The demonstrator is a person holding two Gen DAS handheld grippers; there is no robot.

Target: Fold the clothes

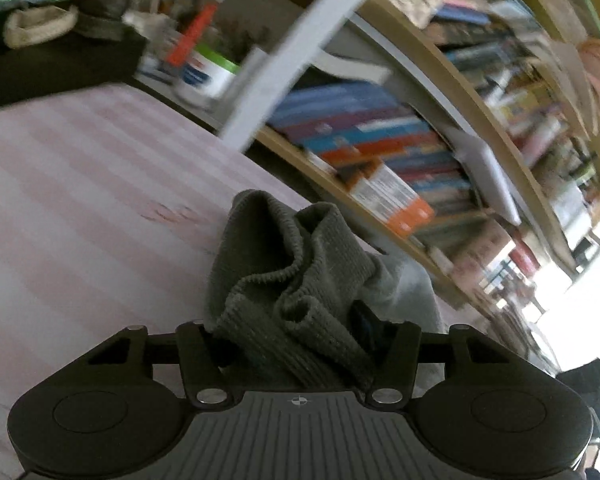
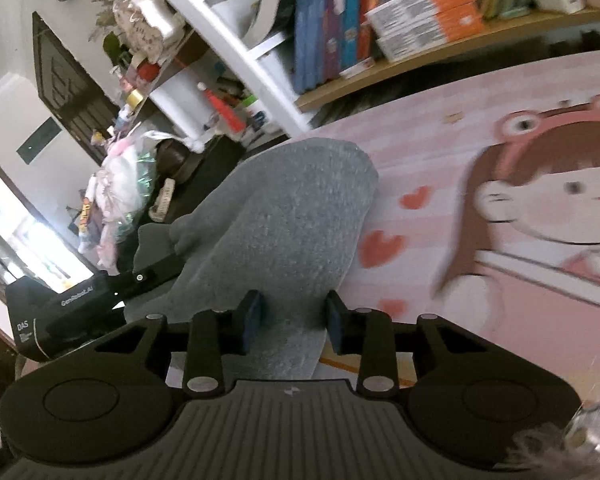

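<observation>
Here, in the left wrist view, my left gripper is clenched on the ribbed cuff of a grey sock, the knit bunched up between its fingers and rising above them. The sock hangs over a pink striped desk, with a bookshelf on the far right. In the right wrist view, my right gripper has the sock's foot running between its blue pads; I cannot tell whether they press it. The sock stretches away from me above the pink cartoon-printed desk, and the left gripper holds its left end.
</observation>
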